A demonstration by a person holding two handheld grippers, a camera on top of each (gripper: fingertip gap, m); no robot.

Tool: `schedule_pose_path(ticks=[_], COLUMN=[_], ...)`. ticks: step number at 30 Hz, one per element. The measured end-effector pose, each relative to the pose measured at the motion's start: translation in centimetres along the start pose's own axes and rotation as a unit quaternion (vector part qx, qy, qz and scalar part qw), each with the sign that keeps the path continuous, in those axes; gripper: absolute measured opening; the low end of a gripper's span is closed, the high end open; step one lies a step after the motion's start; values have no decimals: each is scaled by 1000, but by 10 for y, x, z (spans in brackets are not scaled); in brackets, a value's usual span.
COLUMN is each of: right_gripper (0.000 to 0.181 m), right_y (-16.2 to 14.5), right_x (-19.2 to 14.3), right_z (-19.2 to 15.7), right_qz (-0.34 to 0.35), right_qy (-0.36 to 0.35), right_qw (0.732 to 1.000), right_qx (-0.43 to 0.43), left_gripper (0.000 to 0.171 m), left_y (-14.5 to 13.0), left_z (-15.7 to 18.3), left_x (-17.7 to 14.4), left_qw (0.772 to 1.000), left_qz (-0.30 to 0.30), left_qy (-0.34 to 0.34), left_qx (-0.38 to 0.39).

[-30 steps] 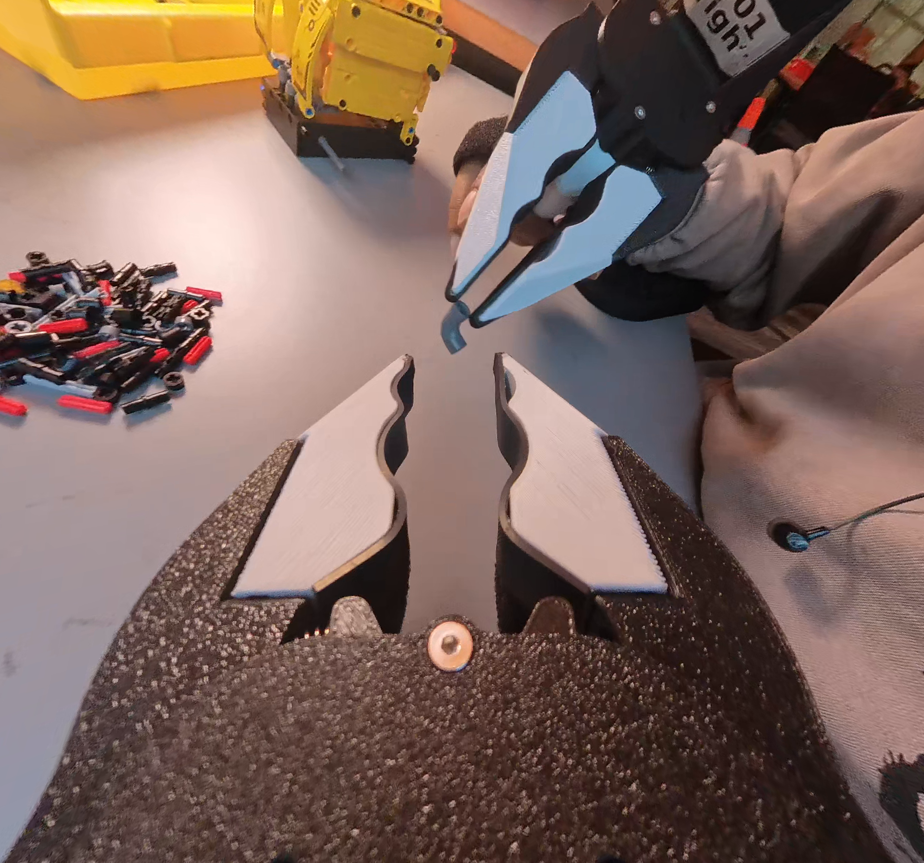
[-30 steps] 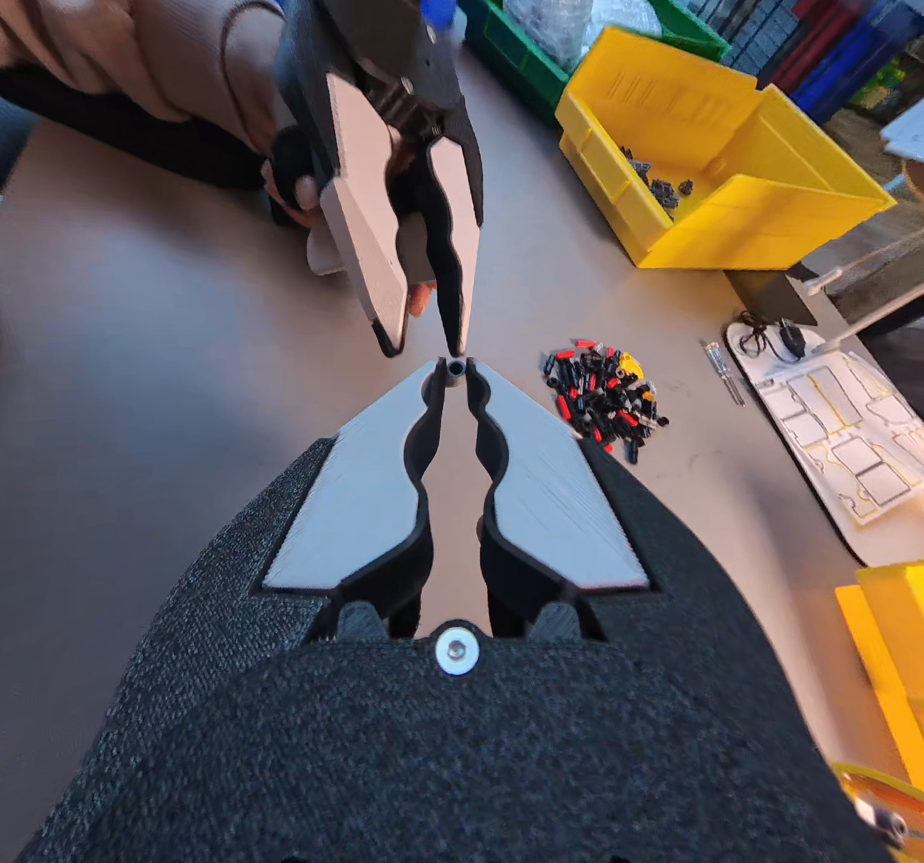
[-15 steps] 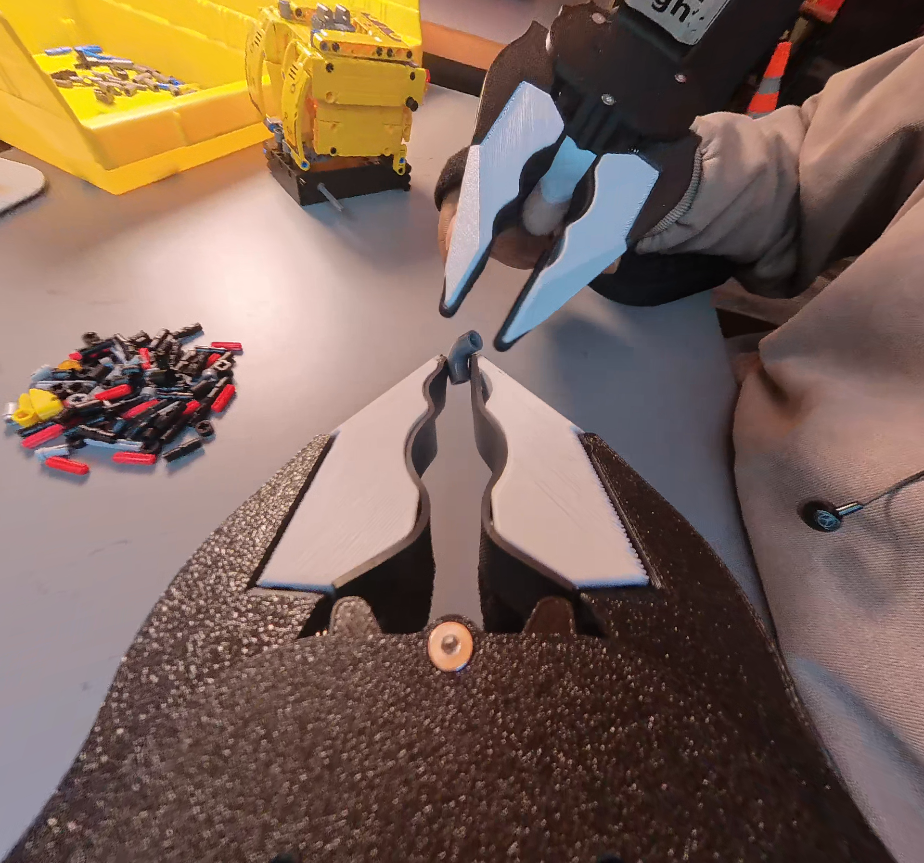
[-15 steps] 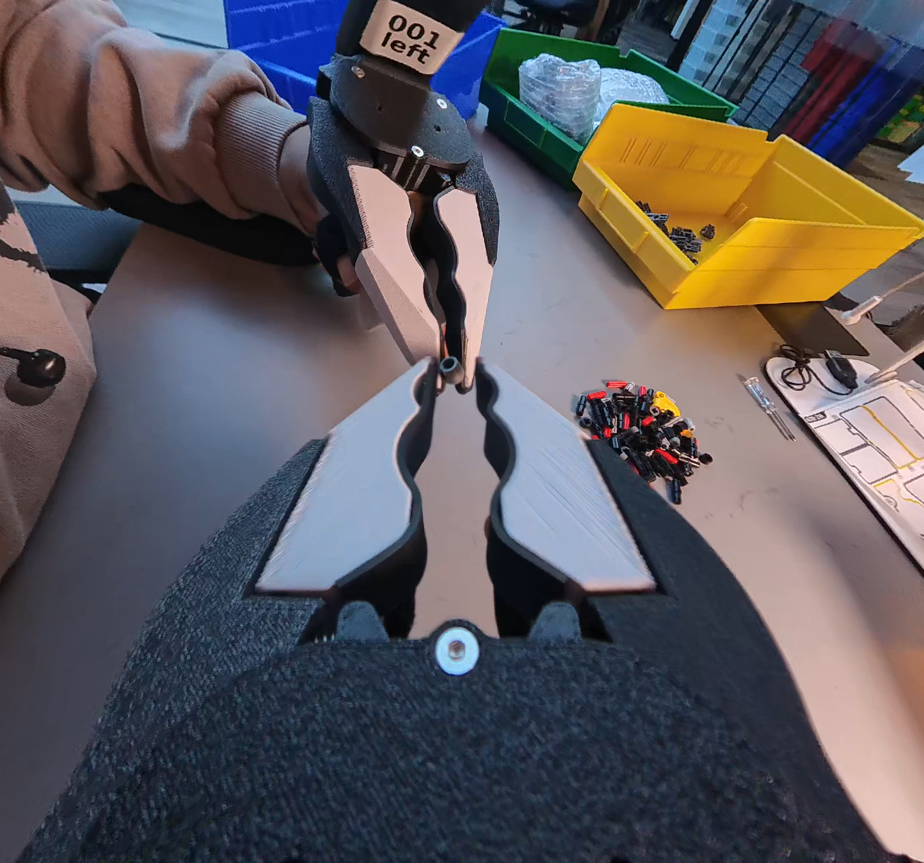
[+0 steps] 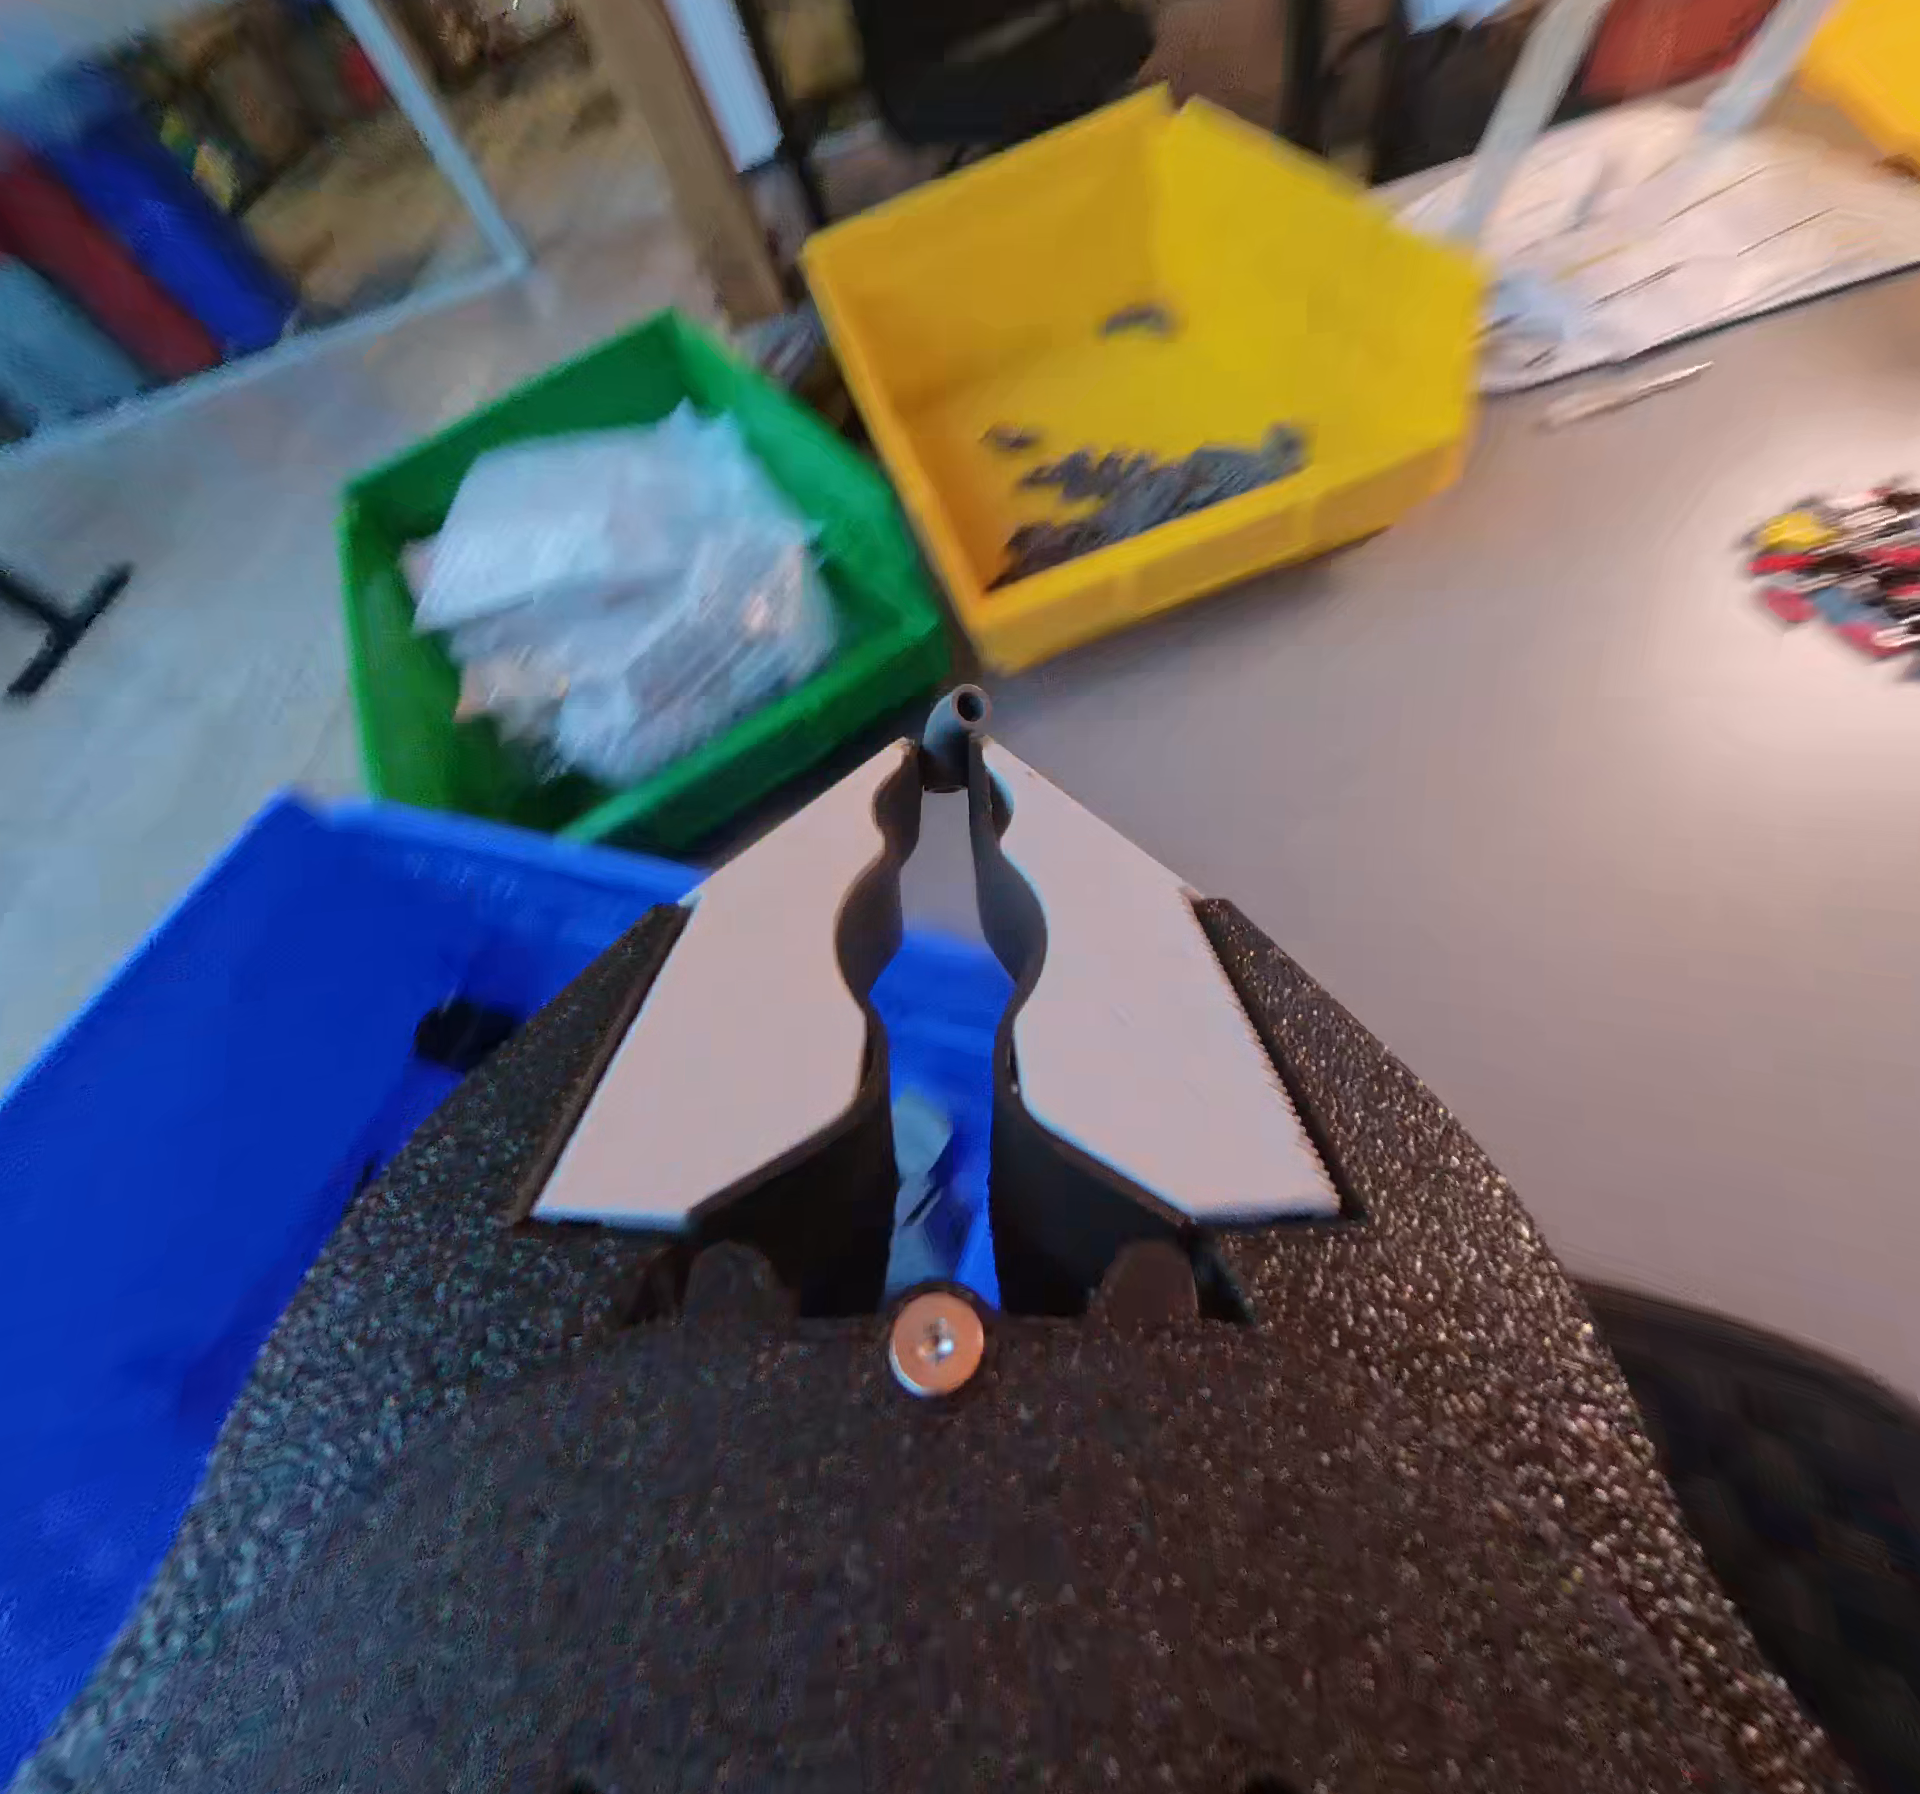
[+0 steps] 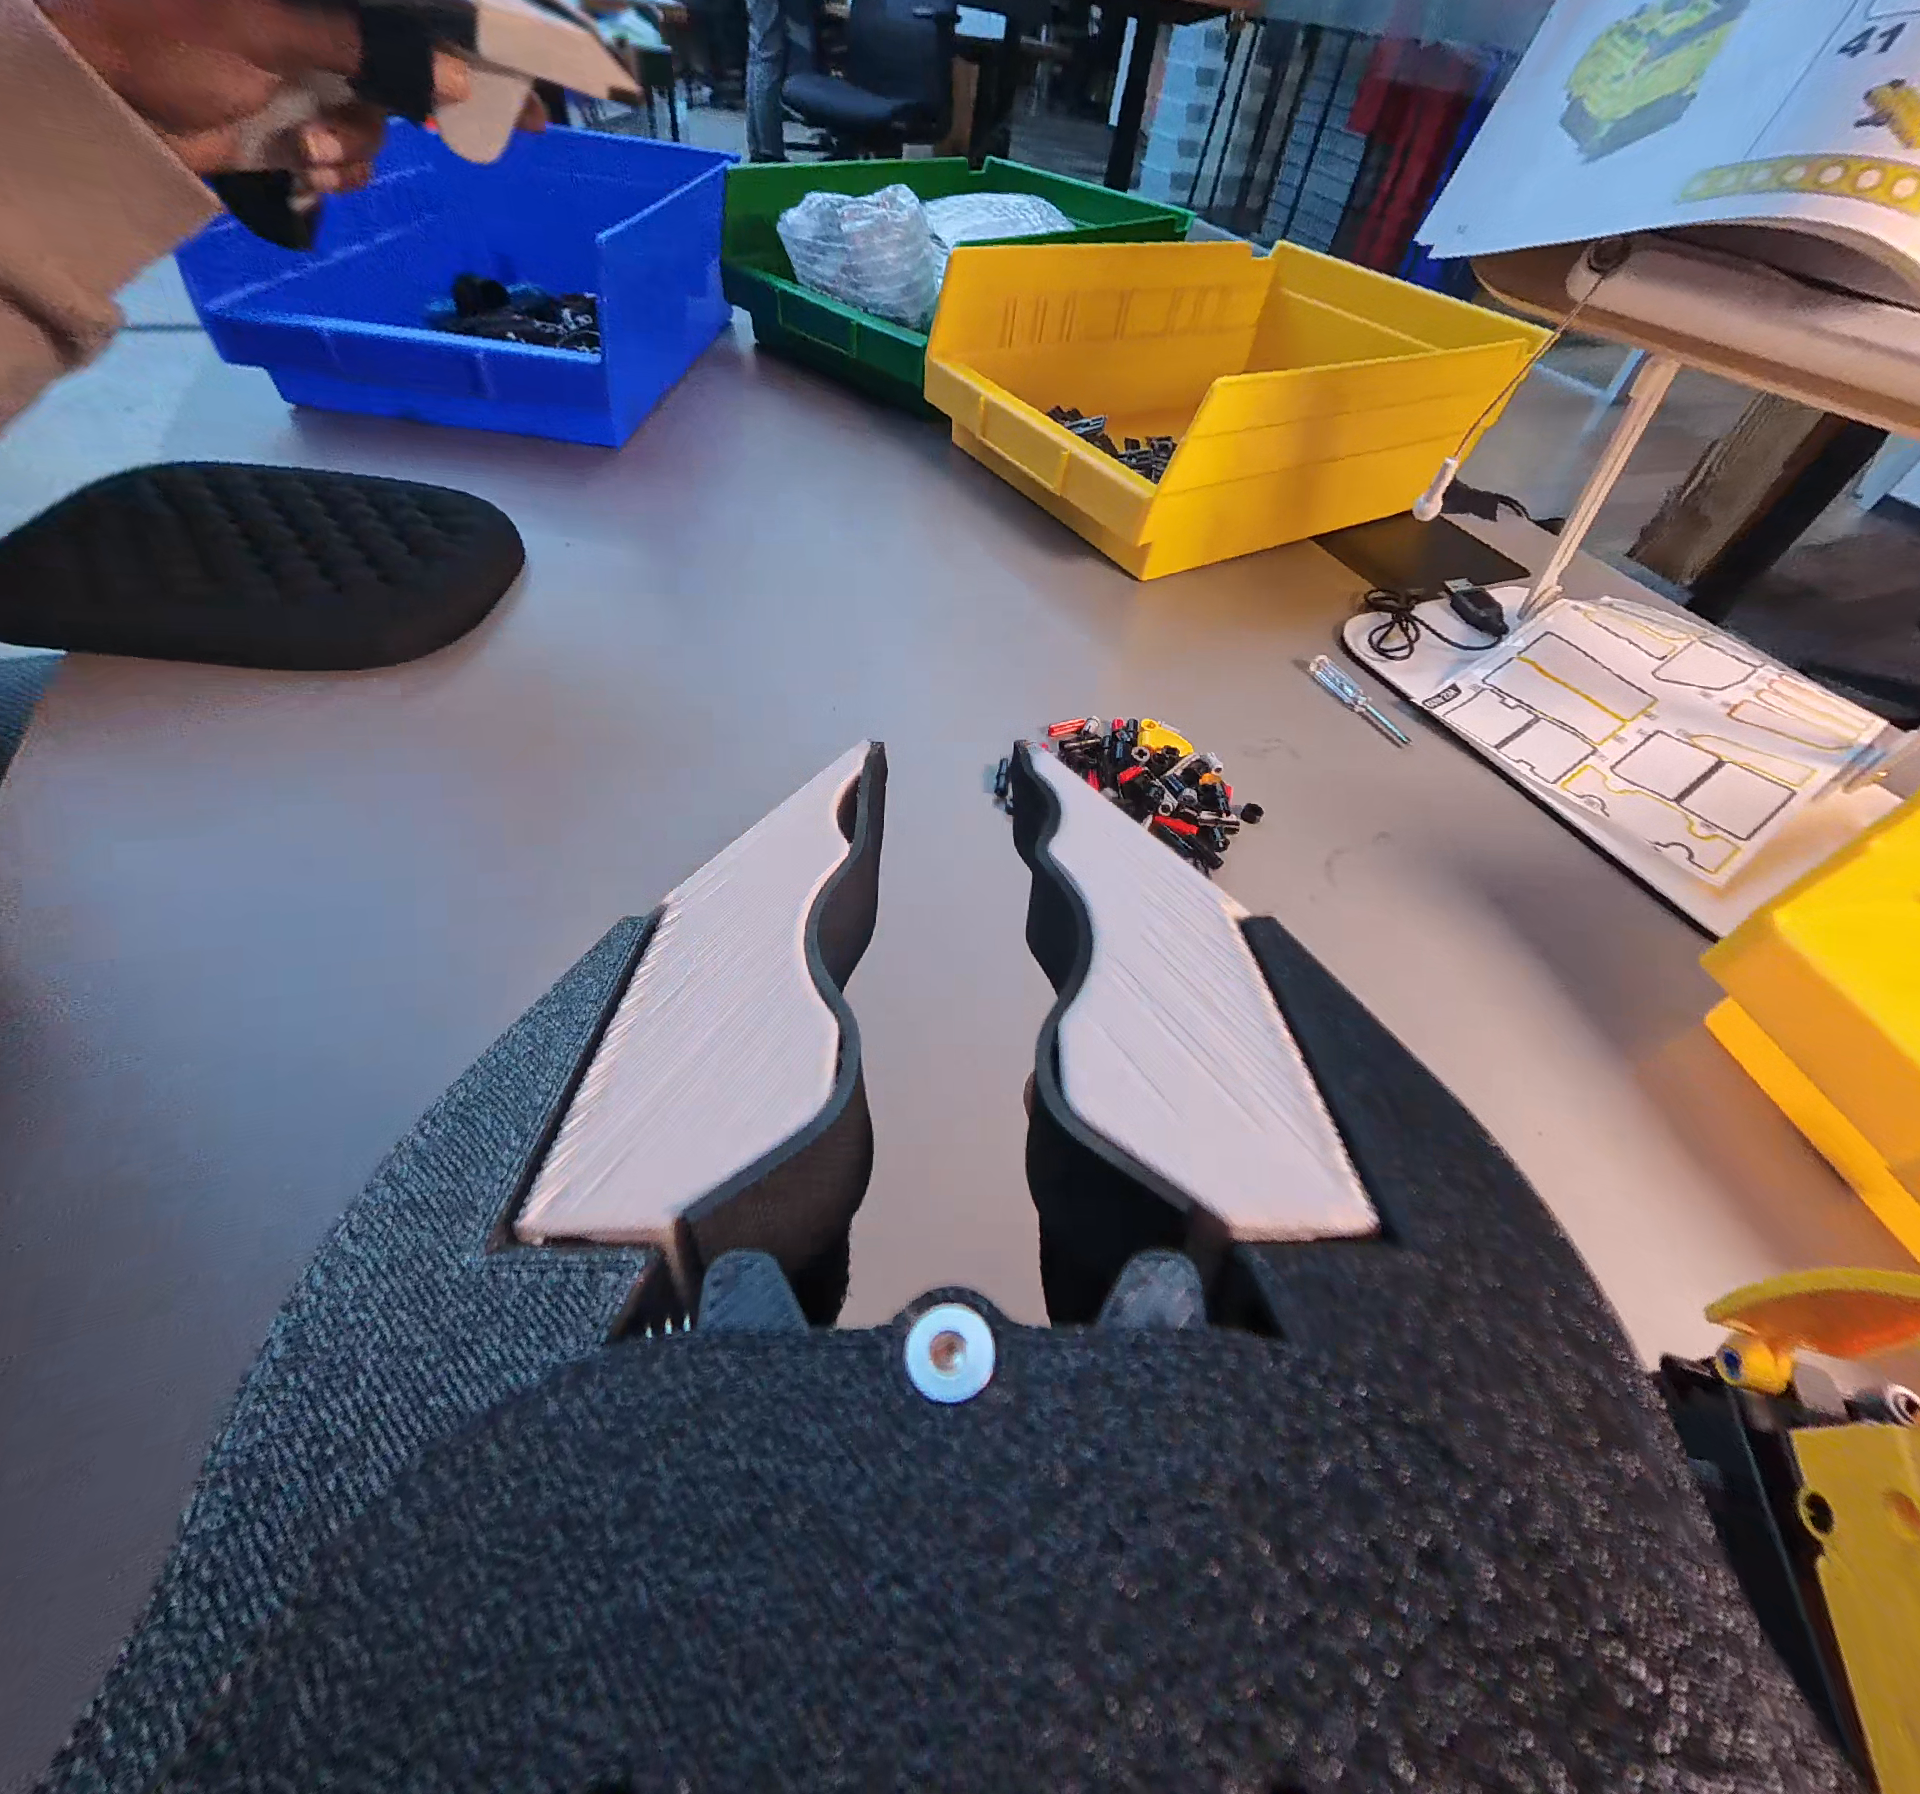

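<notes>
Above the grey table (image 6: 727, 705), we hold the left gripper (image 5: 948, 770) up in the air. Its two fingers are squeezed tight on a small grey bent piece (image 5: 954, 724), which sticks out past the tips at 12 o'clock. In this blurry view, the blue bin (image 5: 208, 1069) sits low at 8 o'clock, the green bin (image 5: 416, 539) full of clear bags is at 10 o'clock, and the yellow bin (image 5: 1299, 290) with small dark bits is at 1 o'clock.

Our right gripper (image 6: 948, 770) hangs low over the table with its fingers apart and nothing between them. Just past its right fingertip, at 1 o'clock, lies a little pile of black and red pieces (image 6: 1143, 788). A small screwdriver (image 6: 1356, 700) and a sheet with outlines (image 6: 1621, 736) lie farther out at 2 o'clock. A black pad (image 6: 249, 560) rests at 10 o'clock. An open picture book (image 6: 1683, 82) stands up high at 1 o'clock.
</notes>
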State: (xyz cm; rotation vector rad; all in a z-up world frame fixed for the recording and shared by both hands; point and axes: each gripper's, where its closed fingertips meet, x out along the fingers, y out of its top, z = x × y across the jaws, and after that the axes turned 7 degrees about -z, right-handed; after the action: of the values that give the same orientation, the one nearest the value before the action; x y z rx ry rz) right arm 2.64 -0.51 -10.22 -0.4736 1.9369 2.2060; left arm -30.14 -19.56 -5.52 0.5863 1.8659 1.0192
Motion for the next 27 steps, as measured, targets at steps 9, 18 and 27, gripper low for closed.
schedule_pose_path(ticks=[9, 18, 27], right_gripper=[24, 25, 30], right_y=[1, -2, -9], right_x=[-2, -2, -10], right_z=[5, 13, 52], right_qz=[2, 10, 36], right_qy=[-12, -34, -119], right_qw=[1000, 999, 992], right_qx=[17, 16, 33], left_gripper=[14, 45, 47], left_y=[-97, -5, 109], left_z=[-74, -16, 173], left_x=[2, 8, 38], left_qw=[976, 998, 938], left_qz=[-169, 11, 215], left_qy=[129, 35, -272], left_qx=[-51, -44, -34])
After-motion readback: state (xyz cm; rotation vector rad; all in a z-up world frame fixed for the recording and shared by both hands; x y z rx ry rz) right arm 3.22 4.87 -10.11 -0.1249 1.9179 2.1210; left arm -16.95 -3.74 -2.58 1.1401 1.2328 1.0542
